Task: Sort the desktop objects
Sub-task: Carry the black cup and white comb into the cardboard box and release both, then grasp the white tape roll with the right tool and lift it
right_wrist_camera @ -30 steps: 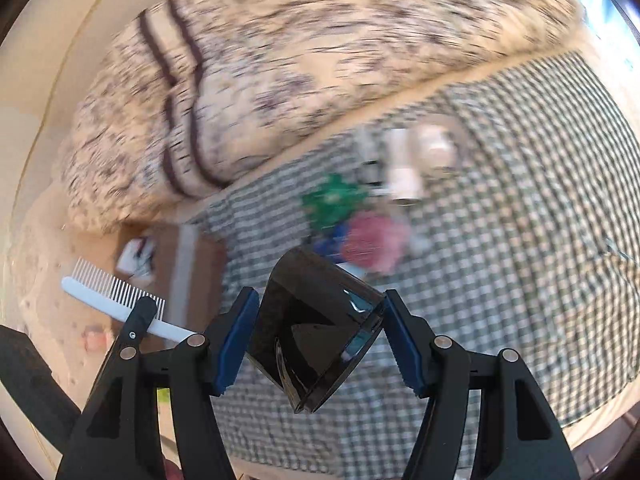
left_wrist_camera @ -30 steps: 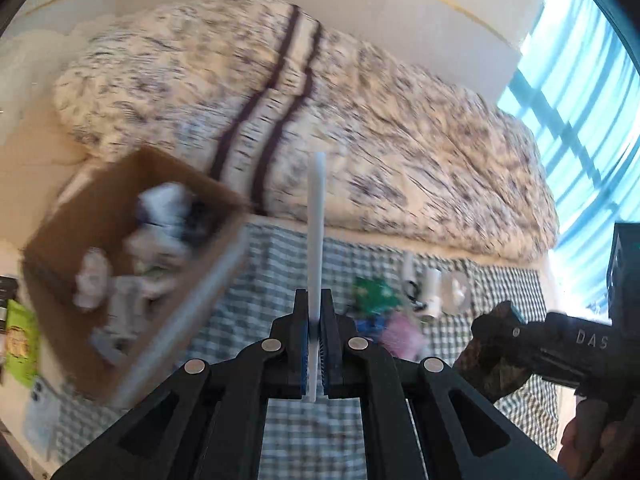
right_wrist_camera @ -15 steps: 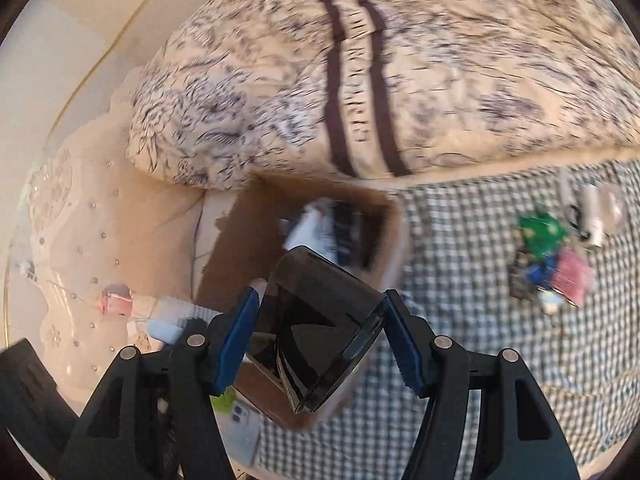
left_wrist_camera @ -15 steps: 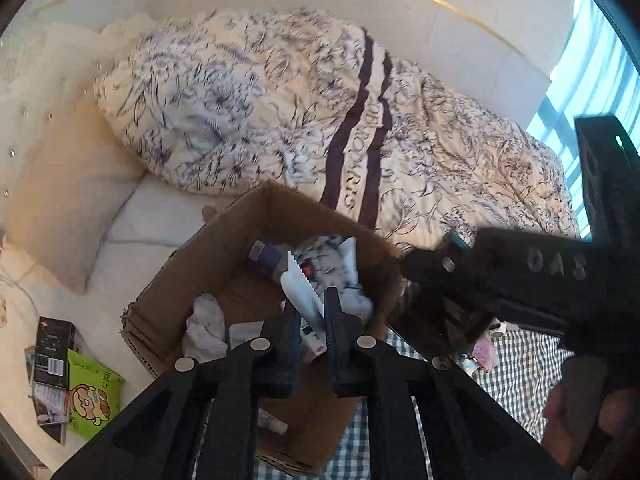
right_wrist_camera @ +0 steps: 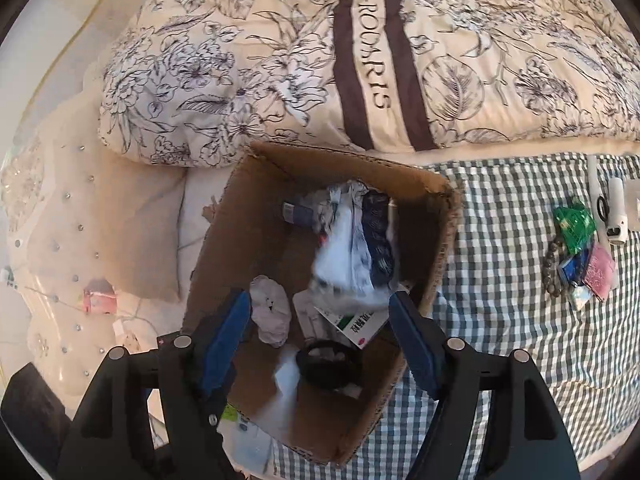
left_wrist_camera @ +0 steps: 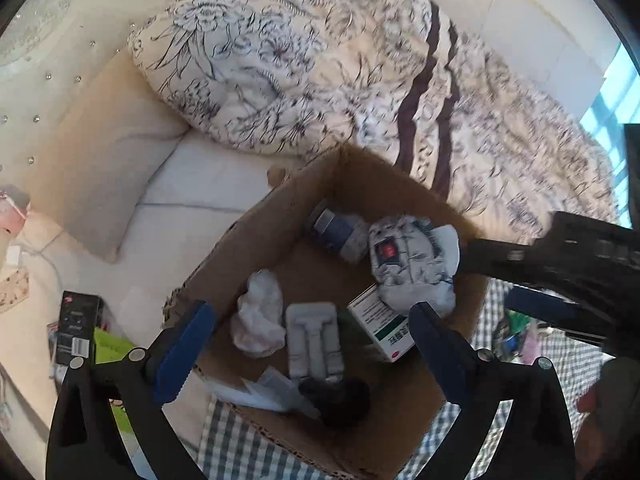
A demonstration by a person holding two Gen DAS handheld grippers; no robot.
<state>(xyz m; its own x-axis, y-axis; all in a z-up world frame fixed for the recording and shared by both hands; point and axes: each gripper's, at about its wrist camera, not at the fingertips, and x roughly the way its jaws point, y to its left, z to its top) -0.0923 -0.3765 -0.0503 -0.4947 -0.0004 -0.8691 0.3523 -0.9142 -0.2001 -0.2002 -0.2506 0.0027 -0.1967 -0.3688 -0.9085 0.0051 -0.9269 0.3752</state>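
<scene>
Below my grippers a cardboard box (right_wrist_camera: 432, 216) sits on the bed, half on the checked cloth (right_wrist_camera: 520, 344). In it lie a crumpled tissue (right_wrist_camera: 272, 312), a medicine carton (right_wrist_camera: 356, 326), a bottle (left_wrist_camera: 334, 232) and a dark round container (right_wrist_camera: 328, 366). Behind the box lies the duvet (right_wrist_camera: 280, 60), left of it a pillow (left_wrist_camera: 100, 184). On the cloth, well right of the box, lies a cluster of small packets (right_wrist_camera: 580, 248).

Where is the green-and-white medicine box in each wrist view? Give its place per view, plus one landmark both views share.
Left wrist view: the green-and-white medicine box lies in the cardboard box, lower right of its floor, under the white patterned bundle.
Right wrist view: it lies near the centre of the frame, below that bundle.
Shared landmark: the crumpled white tissue, left of the medicine box in both.
</scene>
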